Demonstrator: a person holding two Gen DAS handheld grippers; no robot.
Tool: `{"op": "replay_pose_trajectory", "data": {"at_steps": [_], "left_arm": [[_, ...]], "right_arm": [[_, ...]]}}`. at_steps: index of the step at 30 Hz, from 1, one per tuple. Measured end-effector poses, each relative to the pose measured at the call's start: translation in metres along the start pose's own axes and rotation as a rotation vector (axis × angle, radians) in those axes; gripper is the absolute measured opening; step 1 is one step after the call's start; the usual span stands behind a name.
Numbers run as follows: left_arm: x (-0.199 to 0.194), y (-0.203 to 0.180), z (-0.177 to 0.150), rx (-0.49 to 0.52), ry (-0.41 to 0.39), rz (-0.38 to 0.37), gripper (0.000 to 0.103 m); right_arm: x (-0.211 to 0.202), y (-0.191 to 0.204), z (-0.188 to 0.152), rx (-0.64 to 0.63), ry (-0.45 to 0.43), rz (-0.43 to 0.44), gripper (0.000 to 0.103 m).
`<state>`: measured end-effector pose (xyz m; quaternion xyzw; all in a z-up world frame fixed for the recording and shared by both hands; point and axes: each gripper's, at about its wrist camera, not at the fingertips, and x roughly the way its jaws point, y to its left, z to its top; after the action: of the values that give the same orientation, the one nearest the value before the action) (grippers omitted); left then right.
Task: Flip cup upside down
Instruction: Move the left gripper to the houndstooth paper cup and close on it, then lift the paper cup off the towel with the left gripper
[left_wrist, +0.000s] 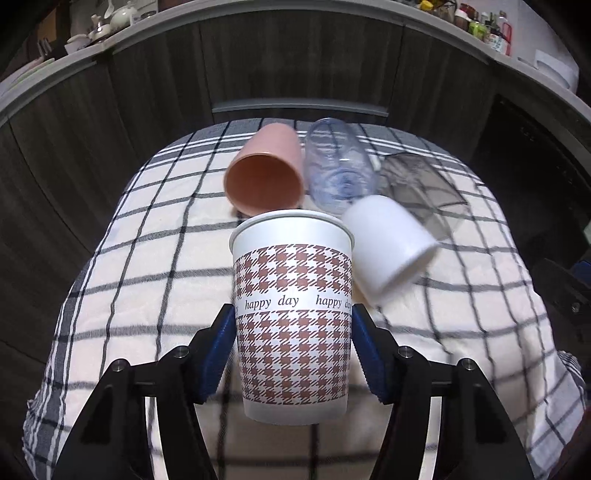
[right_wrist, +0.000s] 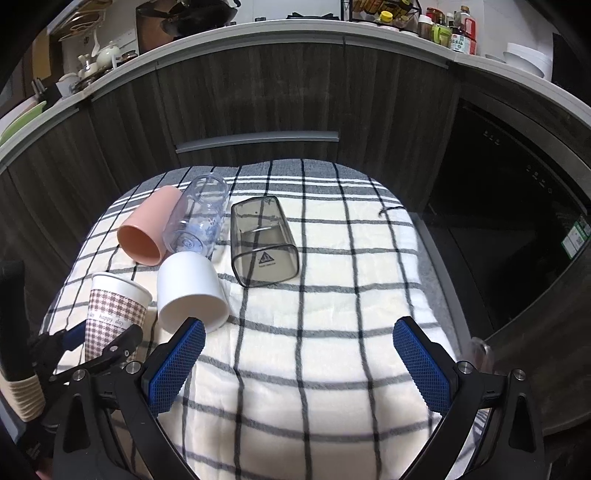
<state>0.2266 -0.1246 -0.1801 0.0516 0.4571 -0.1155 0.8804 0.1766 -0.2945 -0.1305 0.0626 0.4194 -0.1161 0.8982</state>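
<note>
My left gripper (left_wrist: 293, 328) is shut on a houndstooth paper cup (left_wrist: 293, 314) printed "happy day", held upright with its mouth up above the checked cloth (left_wrist: 129, 277). The same cup (right_wrist: 114, 306) and left gripper (right_wrist: 99, 341) show at the left of the right wrist view. My right gripper (right_wrist: 299, 365) is open and empty, low over the cloth (right_wrist: 332, 295), its left fingertip (right_wrist: 184, 350) close to a white cup (right_wrist: 190, 291) lying on its side.
A pink cup (right_wrist: 142, 230), a clear bluish cup (right_wrist: 201, 218) and a smoky square cup (right_wrist: 262, 240) lie on their sides behind. The white cup (left_wrist: 388, 243), pink cup (left_wrist: 264, 173) and clear cup (left_wrist: 340, 170) crowd just beyond the held cup. Dark cabinets (right_wrist: 258, 92) stand behind.
</note>
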Motion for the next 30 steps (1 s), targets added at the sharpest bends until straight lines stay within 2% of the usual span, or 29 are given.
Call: {"op": "replay_pose_trajectory", "data": {"at_steps": [12, 16, 20, 22, 26, 28, 29, 30], "left_arm": [[-0.047, -0.058, -0.036, 0.017, 0.031, -0.124, 0.061], [-0.044, -0.073, -0.044, 0.007, 0.034, -0.152, 0.061], [-0.033, -0.079, -0.057, 0.011, 0.053, -0.145, 0.061], [-0.025, -0.080, -0.062, 0.009, 0.088, -0.145, 0.062], [-0.023, -0.078, -0.064, 0.010, 0.094, -0.141, 0.062], [-0.026, -0.077, -0.063, 0.005, 0.096, -0.135, 0.070], [-0.028, -0.075, -0.063, 0.000, 0.092, -0.133, 0.079], [-0.031, -0.073, -0.062, -0.006, 0.084, -0.130, 0.084]], "right_arm": [[-0.060, -0.063, -0.032, 0.071, 0.015, -0.060, 0.102], [-0.066, -0.080, -0.047, 0.081, 0.036, -0.081, 0.102], [-0.063, -0.088, -0.058, 0.089, 0.059, -0.081, 0.102], [-0.060, -0.090, -0.061, 0.096, 0.069, -0.077, 0.102], [-0.058, -0.089, -0.064, 0.102, 0.075, -0.067, 0.102], [-0.059, -0.087, -0.064, 0.098, 0.075, -0.065, 0.102], [-0.060, -0.086, -0.063, 0.097, 0.072, -0.063, 0.102], [-0.061, -0.086, -0.063, 0.096, 0.070, -0.063, 0.102]]}}
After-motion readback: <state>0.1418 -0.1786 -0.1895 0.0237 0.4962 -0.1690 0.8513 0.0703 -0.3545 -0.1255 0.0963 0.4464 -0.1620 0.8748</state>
